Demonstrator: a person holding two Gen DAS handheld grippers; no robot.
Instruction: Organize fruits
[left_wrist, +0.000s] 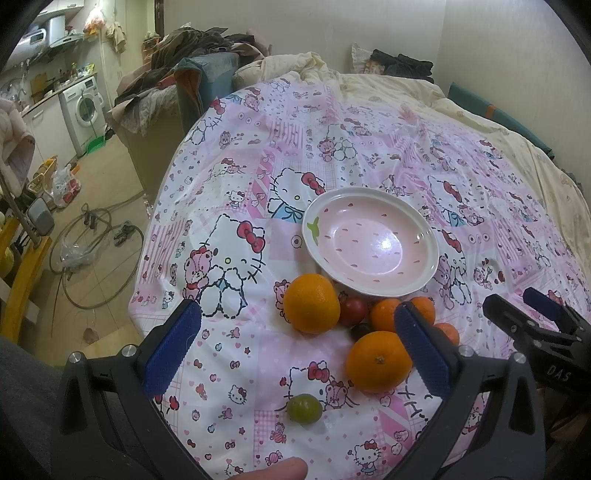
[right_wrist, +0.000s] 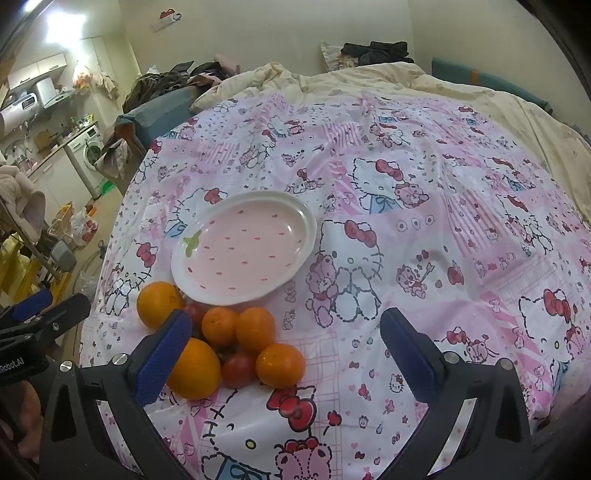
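Fruit clustered beside empty plate on bed near its front edge.
Oranges (left_wrist: 313, 303), tomatoes (left_wrist: 353, 311) and one green fruit (left_wrist: 304, 408) lie on the patterned cover, against the plate (left_wrist: 370, 240); left gripper (left_wrist: 306, 350) and right gripper (right_wrist: 286, 350) jaws stand wide, holding nothing.

Pink strawberry-print plate (left_wrist: 370, 243), orange oranges (left_wrist: 311, 303), green tomato (left_wrist: 304, 408), pink cartoon-cat sheet (left_wrist: 406, 155)
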